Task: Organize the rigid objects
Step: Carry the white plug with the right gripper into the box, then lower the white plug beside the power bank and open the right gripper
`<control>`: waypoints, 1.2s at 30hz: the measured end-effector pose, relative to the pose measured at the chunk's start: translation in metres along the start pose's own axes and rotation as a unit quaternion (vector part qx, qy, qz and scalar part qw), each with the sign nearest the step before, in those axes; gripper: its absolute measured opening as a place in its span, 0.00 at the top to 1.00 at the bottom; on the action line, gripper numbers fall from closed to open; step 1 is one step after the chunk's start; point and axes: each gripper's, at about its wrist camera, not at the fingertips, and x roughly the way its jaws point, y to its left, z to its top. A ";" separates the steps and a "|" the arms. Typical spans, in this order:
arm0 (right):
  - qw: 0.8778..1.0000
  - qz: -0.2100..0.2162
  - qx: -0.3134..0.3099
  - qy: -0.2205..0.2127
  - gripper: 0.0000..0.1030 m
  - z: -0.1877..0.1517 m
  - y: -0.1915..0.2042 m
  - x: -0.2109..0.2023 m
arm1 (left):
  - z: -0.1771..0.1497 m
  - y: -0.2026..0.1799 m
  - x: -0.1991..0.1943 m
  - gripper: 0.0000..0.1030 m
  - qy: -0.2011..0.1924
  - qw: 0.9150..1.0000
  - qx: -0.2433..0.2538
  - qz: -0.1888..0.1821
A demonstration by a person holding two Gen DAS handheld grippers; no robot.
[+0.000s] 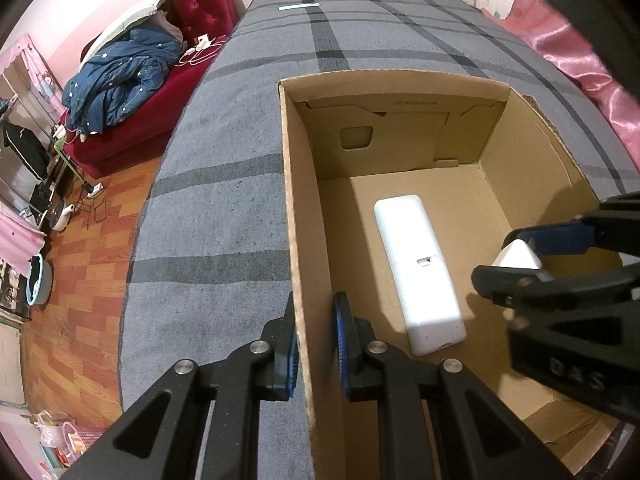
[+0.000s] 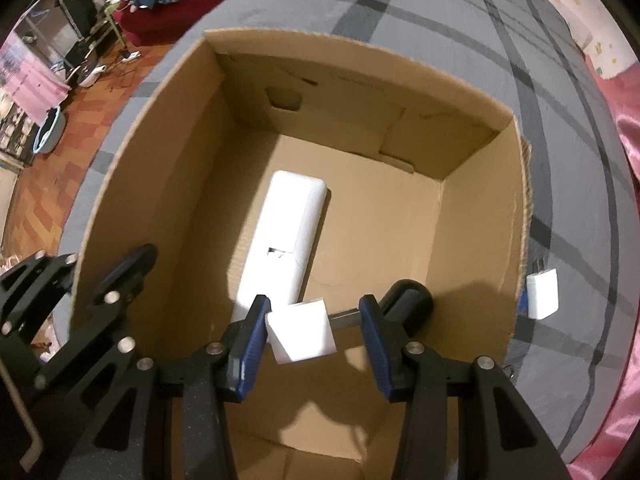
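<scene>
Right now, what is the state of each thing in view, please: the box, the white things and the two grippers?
Cardboard box: open on top, standing on the bed.
Long white device: lying flat on the box floor.
White plug: held over the box.
Second white plug: outside the box, on the bed.
Left gripper: shut on the box wall.
Right gripper: shut on the white plug.

Black tongs point(image 2: 316, 326), blue pads point(image 2: 250, 344), silver screws, lettering perhaps "DAS"
</scene>
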 end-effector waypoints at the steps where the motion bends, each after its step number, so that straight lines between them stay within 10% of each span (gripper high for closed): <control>1: 1.000 0.002 0.003 0.003 0.52 0.000 -0.001 0.004 | 0.000 0.000 0.000 0.84 0.000 1.000 0.001 0.001; 36: 1.000 -0.004 0.017 -0.015 0.50 -0.006 -0.006 0.006 | -0.002 -0.004 0.001 0.84 -0.001 1.000 0.004 0.006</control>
